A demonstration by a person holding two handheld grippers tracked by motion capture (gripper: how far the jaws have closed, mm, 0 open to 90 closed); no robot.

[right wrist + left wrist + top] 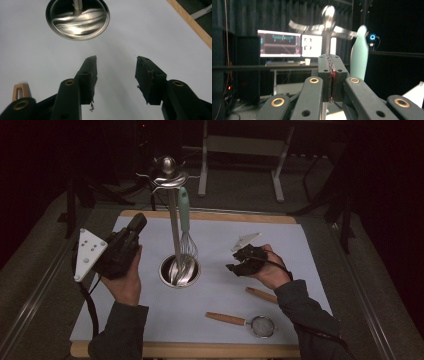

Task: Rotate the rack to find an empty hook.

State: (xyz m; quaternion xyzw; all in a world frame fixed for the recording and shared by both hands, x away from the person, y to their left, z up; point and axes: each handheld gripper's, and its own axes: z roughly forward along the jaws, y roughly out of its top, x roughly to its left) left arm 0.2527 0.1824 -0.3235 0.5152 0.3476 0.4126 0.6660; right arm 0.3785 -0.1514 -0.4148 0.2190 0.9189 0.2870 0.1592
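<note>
High view: whisk (187, 245) hanging between grippers.

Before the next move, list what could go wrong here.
1. The whisk hangs by its mint handle from the utensil stand; the raised, shut left gripper is close and could knock it off.
2. The open right gripper, empty over the mat, may sweep the wooden handle or the strainer off the table.
</note>
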